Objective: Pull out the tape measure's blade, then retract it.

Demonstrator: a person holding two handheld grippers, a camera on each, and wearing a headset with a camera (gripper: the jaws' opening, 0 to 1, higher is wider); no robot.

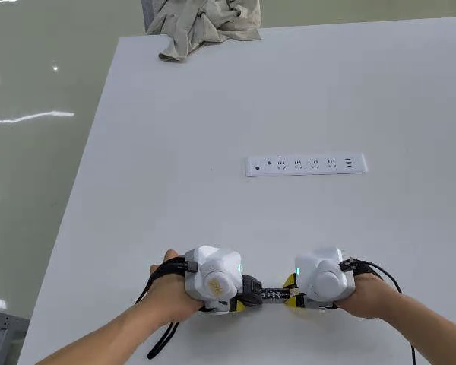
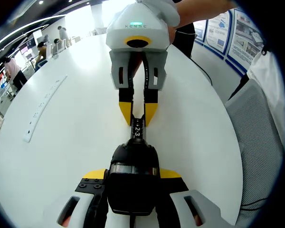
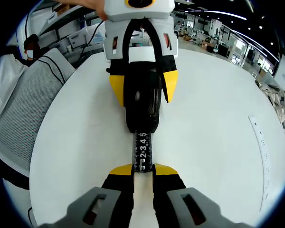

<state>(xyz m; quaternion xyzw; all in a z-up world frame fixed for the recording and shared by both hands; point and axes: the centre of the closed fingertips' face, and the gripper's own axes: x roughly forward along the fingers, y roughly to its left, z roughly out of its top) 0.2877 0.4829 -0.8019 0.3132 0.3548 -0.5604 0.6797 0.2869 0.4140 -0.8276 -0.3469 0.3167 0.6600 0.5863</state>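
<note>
A black tape measure case lies low over the white table near its front edge. My left gripper is shut on it; in the left gripper view the case sits between the yellow-tipped fingers. A short length of black blade with white numbers runs out to the right. My right gripper is shut on the blade's end. In the right gripper view the blade shows 2 to 5 between my right gripper and the case.
A white power strip lies mid-table, beyond the grippers. A crumpled beige cloth sits at the far edge. The table's left edge drops to a glossy floor. A grey mesh chair stands behind the person.
</note>
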